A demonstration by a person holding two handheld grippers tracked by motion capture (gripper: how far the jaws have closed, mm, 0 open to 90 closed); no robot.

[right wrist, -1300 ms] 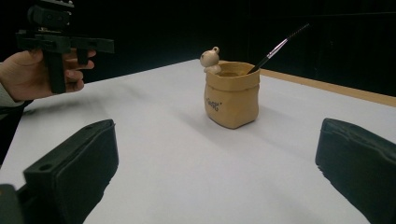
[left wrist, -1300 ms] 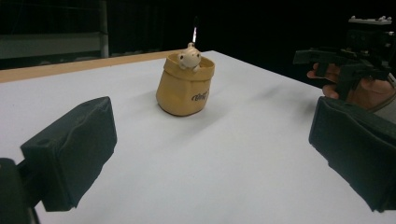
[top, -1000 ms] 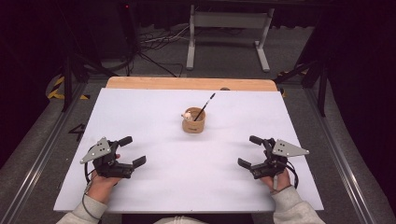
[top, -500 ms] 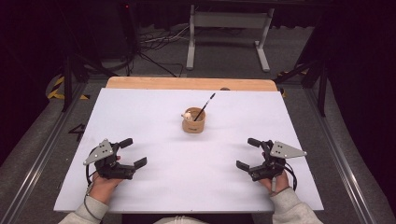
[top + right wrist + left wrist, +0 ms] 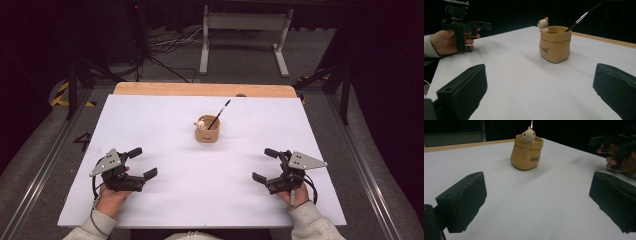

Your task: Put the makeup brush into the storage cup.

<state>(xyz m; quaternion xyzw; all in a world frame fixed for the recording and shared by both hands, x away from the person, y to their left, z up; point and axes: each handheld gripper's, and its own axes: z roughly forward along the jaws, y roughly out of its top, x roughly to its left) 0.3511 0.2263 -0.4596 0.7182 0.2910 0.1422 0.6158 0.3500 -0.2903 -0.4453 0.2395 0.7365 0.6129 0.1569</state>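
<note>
Tan pot [image 5: 207, 132], shaped like a crumpled paper bag, is standing upright near the middle of the white desk [image 5: 200, 200], toward its far half. A small pale bear figure [image 5: 200, 123] is perching on the pot's rim, and a thin dark brush [image 5: 219, 114] is leaning out of the pot, its tip pointing up and away. The left gripper [image 5: 140, 163] is sitting at the near left of the desk, held in the person's left hand [image 5: 107, 197], its jaws spread wide with nothing between them. The right gripper [image 5: 265, 165] is sitting at the near right, held in the right hand [image 5: 296, 194], jaws likewise spread and gripping nothing. Both grippers are pointing inward toward the pot and are well apart from it.
</note>
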